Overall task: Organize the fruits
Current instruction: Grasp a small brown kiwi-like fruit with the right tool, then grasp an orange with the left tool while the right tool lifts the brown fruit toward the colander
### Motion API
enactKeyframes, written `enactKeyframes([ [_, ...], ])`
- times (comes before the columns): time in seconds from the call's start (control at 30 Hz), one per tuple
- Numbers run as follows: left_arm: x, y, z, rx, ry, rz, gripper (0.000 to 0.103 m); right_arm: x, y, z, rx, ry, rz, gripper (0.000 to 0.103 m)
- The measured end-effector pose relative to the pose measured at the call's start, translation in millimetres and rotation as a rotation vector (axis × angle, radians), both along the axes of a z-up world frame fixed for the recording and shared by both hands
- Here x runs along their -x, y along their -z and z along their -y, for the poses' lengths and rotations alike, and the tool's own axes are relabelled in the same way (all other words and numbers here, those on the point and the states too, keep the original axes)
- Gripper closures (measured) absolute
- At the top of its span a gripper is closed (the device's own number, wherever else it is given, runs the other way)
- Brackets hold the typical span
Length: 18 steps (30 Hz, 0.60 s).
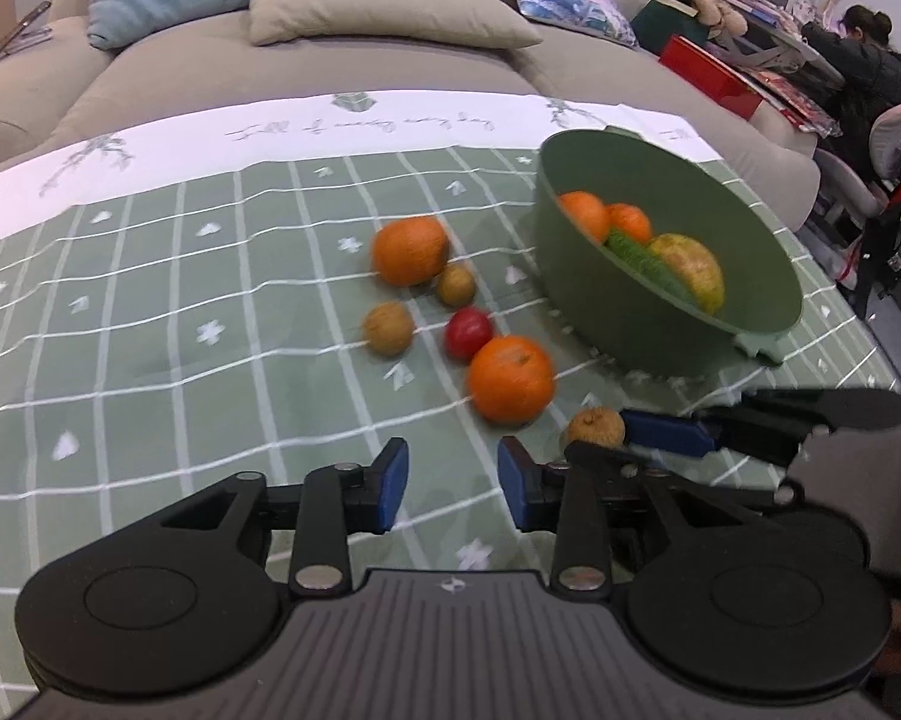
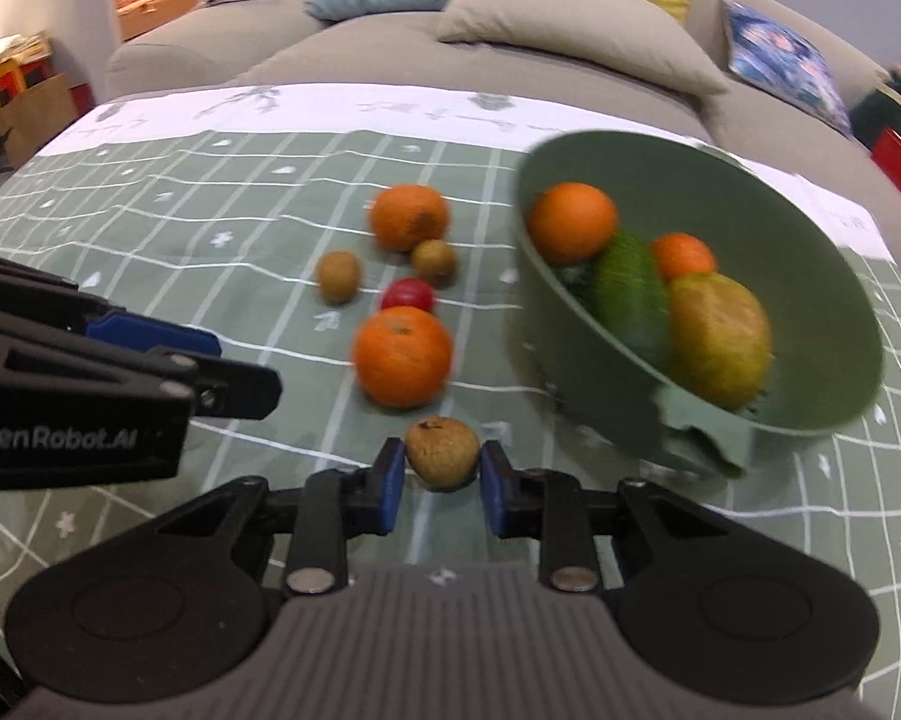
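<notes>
One small, wrinkled brown round fruit (image 2: 442, 461), judged light and firm, is clenched across its middle by the right tongs (image 2: 442, 468) just above the green-checked bench (image 2: 150, 228), while the left tongs (image 1: 452, 483) are held released.

— What can't you make out from here?
— My bowl (image 2: 822, 252) smears with blur; the cucumber (image 2: 627, 294) is half buried under fruit, and the far person (image 1: 870, 66) is too small.
</notes>
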State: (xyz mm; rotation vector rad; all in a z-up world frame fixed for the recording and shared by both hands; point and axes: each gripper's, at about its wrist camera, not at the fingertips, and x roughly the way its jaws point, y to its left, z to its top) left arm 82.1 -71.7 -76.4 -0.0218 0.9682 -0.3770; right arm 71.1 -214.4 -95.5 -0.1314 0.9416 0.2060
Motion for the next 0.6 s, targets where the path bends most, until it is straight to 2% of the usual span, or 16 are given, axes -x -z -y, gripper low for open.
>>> enactKeyframes([
  [0.03,-3,1,4,0.008,0.002,-0.003,0.054,-1,0,3,-0.001,0.012,-0.001,0.080],
  [0.23,-20,9,27,0.012,0.017,-0.009,0.049,-2,0,8,0.002,0.039,0.002,0.080],
  [0.6,-42,22,39,0.013,-0.004,-0.047,0.049,-8,4,14,-0.025,0.049,-0.018,0.080],
])
